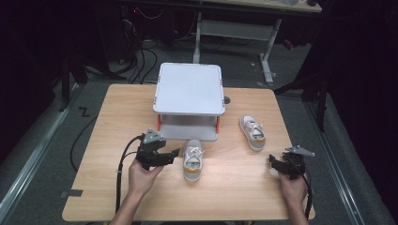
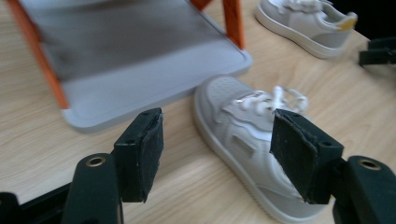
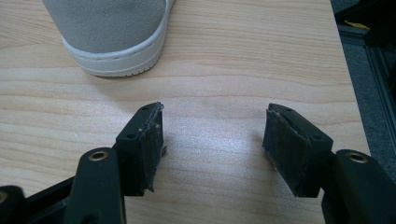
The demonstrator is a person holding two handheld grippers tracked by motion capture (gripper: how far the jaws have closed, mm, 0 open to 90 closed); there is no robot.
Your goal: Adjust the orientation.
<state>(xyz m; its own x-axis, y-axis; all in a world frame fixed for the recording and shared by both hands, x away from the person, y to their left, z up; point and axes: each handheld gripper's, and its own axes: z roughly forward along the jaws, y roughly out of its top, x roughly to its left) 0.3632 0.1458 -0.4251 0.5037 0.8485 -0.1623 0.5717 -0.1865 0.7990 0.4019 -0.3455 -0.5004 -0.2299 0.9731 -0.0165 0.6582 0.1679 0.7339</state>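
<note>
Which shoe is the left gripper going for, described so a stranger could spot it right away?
Start at the grey two-tier rack at the back of the wooden table. Just in front of its lower shelf lies a small white sneaker, toe toward the rack, beside the open left gripper. The other sneaker lies off to the rack's right.

A light wooden surface (image 1: 122,197) fills the frame's middle. On it stand a grey two-tier rack (image 1: 188,89) at upper centre, one shoe (image 1: 193,160) just below it, another shoe (image 1: 252,132) at right.
</note>
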